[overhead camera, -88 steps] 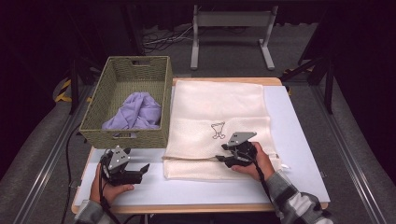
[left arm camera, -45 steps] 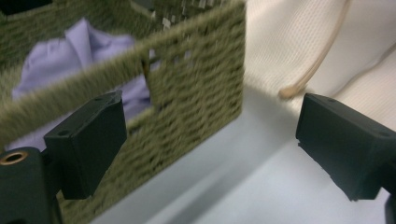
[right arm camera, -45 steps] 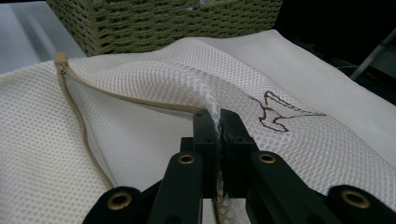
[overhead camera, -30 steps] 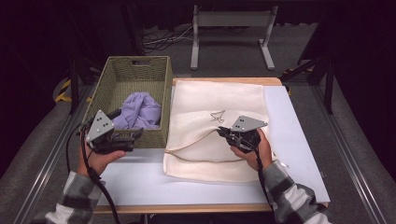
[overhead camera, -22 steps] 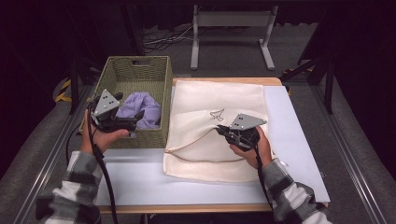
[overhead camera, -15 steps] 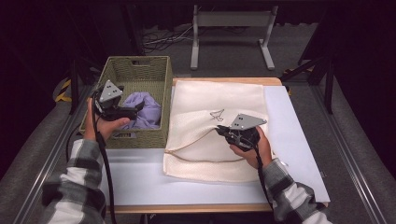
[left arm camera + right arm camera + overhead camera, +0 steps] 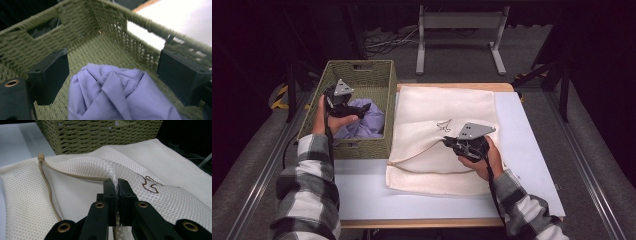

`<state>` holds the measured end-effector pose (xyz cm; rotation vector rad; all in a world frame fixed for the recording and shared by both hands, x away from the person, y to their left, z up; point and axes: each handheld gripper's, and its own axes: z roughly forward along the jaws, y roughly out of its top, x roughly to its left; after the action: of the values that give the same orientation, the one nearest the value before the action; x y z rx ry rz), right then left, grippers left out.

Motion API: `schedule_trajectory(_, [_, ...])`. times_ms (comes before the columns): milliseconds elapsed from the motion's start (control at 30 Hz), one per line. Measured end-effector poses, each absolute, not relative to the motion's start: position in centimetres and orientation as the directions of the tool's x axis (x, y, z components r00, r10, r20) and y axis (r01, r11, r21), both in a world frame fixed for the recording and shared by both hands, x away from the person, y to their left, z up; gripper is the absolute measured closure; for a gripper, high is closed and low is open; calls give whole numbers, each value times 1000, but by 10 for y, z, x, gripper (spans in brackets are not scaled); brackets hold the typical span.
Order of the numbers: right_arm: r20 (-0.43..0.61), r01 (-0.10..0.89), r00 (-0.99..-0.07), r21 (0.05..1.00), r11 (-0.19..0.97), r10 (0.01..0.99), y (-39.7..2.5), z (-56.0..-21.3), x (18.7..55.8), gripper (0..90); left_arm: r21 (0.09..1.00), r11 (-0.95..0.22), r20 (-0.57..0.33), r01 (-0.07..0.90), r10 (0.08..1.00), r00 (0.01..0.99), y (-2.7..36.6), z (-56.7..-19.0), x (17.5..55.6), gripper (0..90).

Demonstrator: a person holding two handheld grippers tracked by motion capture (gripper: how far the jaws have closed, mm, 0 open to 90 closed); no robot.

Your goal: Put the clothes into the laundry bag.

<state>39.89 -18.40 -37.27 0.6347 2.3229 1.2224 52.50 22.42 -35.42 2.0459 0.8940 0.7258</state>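
At the left of the high view, my left tongs (image 7: 362, 107) hang inside the green wicker basket (image 7: 377, 150), jaws spread wide and holding nothing. The left gripper view shows the crumpled lilac garment (image 7: 117, 97) lying on the basket floor just beyond and between those jaws, not yet touched as far as I can tell. Right of the basket, the cream mesh laundry bag (image 7: 432, 175) lies flat on the white counter (image 7: 362, 190), its zipper (image 7: 48, 192) drawn open along the near side. At centre right my right tongs (image 7: 448, 142) are clamped on the upper layer of the bag beside its small embroidered mark (image 7: 150, 184), lifting that layer so the mouth gapes. I judge the opening done; picking up the garment, carrying it over, tucking it inside and zipping shut are all left.
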Motion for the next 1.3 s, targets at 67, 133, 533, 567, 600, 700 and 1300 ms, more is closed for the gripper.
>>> schedule_trajectory(67, [-171, 187, -806, 835, 518, 566, -183, -374, 399, 874, 811, -461, 171, 360, 775, 609, 225, -357, 529, 115])
schedule_trajectory(133, [-173, 187, -810, 830, 526, 561, -182, -375, 399, 875, 778, -473, 139, 413, 771, 622, 225, -364, 535, 96])
schedule_trajectory(533, [-174, 188, -820, 818, 543, 545, -181, -377, 398, 874, 555, -598, 110, 578, 742, 661, 214, -395, 558, 54])
schedule_trajectory(567, [-174, 188, -820, 818, 543, 545, -181, -377, 398, 874, 555, -598, 110, 578, 742, 661, 214, -395, 558, 54])
schedule_trajectory(600, [-171, 191, -820, 818, 543, 546, -181, -377, 398, 874, 541, -598, 96, 592, 743, 663, 214, -396, 560, 54])
schedule_trajectory(700, [-170, 194, -823, 813, 549, 542, -182, -378, 398, 874, 498, -606, 56, 620, 736, 674, 212, -400, 563, 66])
schedule_trajectory(1300, [-158, 205, -835, 799, 565, 528, -182, -381, 398, 874, 341, -750, 88, 567, 625, 775, 197, -400, 566, 814])
